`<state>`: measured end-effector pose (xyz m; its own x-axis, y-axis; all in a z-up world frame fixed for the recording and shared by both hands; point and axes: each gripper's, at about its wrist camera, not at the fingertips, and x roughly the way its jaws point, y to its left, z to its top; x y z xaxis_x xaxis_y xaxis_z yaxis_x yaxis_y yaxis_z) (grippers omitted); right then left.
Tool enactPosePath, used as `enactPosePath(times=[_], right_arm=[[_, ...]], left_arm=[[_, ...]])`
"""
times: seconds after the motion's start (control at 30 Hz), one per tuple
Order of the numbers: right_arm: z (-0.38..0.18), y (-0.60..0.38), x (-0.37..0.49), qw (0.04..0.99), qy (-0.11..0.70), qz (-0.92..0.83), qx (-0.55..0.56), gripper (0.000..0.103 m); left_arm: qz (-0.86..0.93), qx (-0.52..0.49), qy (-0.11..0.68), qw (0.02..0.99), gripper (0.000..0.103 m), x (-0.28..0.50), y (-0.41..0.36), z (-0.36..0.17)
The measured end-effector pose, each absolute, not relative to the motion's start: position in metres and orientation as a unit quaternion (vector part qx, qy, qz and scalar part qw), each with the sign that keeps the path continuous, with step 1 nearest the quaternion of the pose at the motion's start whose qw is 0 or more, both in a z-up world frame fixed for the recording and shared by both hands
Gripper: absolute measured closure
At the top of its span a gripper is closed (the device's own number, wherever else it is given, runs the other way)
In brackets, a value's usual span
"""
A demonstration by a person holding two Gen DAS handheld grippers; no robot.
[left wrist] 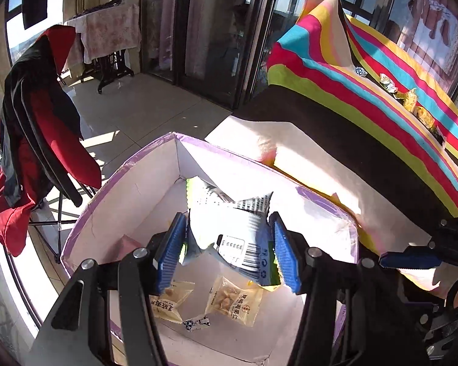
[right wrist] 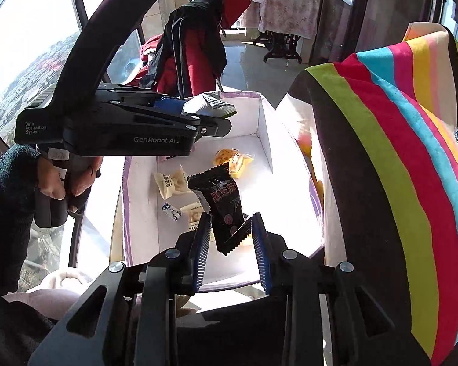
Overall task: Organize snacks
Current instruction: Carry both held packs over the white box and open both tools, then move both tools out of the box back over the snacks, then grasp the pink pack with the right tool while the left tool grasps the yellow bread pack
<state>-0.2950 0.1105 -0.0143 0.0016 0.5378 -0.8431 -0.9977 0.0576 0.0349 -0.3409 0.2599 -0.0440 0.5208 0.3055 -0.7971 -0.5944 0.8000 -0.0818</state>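
Note:
A purple-rimmed white box (left wrist: pixel 128 183) holds several small snack packets (left wrist: pixel 233 302). My left gripper (left wrist: pixel 229 251) is shut on a white and grey snack packet (left wrist: pixel 229 231) and holds it over the box; it also shows in the right wrist view (right wrist: pixel 209 105). My right gripper (right wrist: pixel 231 245) is shut on a black snack packet (right wrist: pixel 224 206) above the box's (right wrist: pixel 265 128) near end. More wrapped snacks (left wrist: pixel 409 99) lie along the striped cloth.
A table under a rainbow-striped cloth (left wrist: pixel 366 91) stands right of the box. A chair draped with a red and black jacket (left wrist: pixel 36 140) stands left. A covered sewing table (left wrist: pixel 107 33) and glass doors are behind.

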Motion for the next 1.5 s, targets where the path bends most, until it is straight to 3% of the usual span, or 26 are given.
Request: enactPosePath(times=[0.03,0.07,0.27,0.43,0.57,1.0,1.13,1.3,1.5], right_arm=[[-0.012,0.108,-0.295,0.633,0.358,0.611,-0.312,0.040],[-0.008,0.105,-0.293,0.637,0.356,0.613,-0.303,0.037],[0.028,0.062,-0.249,0.690,0.351,0.589,-0.230,0.034],[0.057,0.005,-0.200,0.750,0.340,0.537,-0.184,0.028],[0.072,-0.047,-0.159,0.796,0.335,0.478,-0.162,0.017],[0.028,-0.197,0.006,0.872,0.428,0.237,-0.018,0.016],[0.024,-0.216,0.044,0.883,0.430,0.189,-0.006,0.016],[0.016,-0.214,0.089,0.879,0.447,0.164,-0.001,0.016],[0.008,-0.171,0.144,0.874,0.463,0.139,-0.053,0.016]], left_arm=[[0.293,-0.170,0.416,0.844,0.024,-0.342,0.264,-0.044],[0.303,-0.171,0.411,0.843,0.024,-0.342,0.266,-0.042],[0.289,-0.179,0.356,0.871,0.003,-0.322,0.255,-0.008],[0.205,-0.114,0.364,0.902,0.002,-0.254,0.204,0.018],[0.101,-0.103,0.379,0.914,0.002,-0.196,0.160,0.034],[0.040,-0.124,0.402,0.906,0.002,0.012,0.090,0.023],[0.041,-0.138,0.437,0.888,0.002,0.040,0.091,0.006],[0.032,-0.181,0.397,0.899,0.002,0.026,0.105,0.006],[0.038,-0.169,0.402,0.899,0.002,0.029,0.101,0.008]])
